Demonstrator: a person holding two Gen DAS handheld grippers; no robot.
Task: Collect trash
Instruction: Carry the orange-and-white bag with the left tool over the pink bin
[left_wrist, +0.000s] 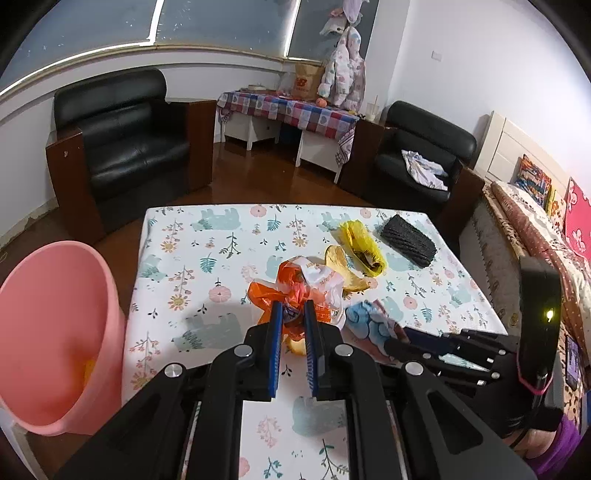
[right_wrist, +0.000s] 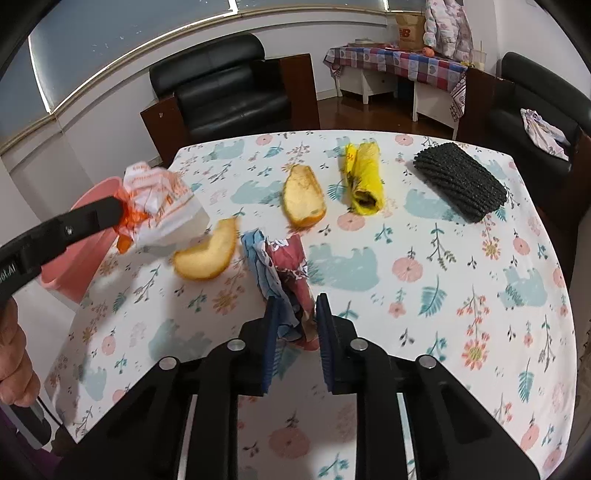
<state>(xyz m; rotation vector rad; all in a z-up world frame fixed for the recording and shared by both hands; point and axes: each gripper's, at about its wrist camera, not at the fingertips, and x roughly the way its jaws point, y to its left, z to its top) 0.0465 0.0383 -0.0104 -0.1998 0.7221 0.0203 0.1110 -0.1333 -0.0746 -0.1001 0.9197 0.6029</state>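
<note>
Right gripper (right_wrist: 295, 317): my nearest tool; its jaws are drawn narrow around the crumpled blue and red wrapper (right_wrist: 280, 273), and the pads look pressed on its near end.
Blue and red wrapper: it lies on the table (right_wrist: 443, 332) just ahead of me. I judge it light, soft and crushable, so a pinch on the bunched near end should hold. Its long axis runs away from me, tilting a little left at the far end.
Left gripper (left_wrist: 291, 317): its jaws are narrow and clamped on the crumpled orange and white bag (left_wrist: 306, 284).
Orange and white bag: in the right wrist view it hangs off the table, to my left, with the pink bin (left_wrist: 55, 332) behind and below it. I judge it near weightless, floppy and a bit slippery, so the knotted orange part is the safest hold. It has no clear long axis.
Pink bin: it stands on the floor at the table's left edge, mouth open upward.
Fruit peels (right_wrist: 304, 197): two curved pieces sit mid table, stiffer and possibly slick; I would grip each across its narrow width.
Yellow bag (right_wrist: 364, 179): it is rolled, farther back, with its long axis running near to far.
Black roll (right_wrist: 460, 181): it sits at the far right, lying slantwise.
</note>
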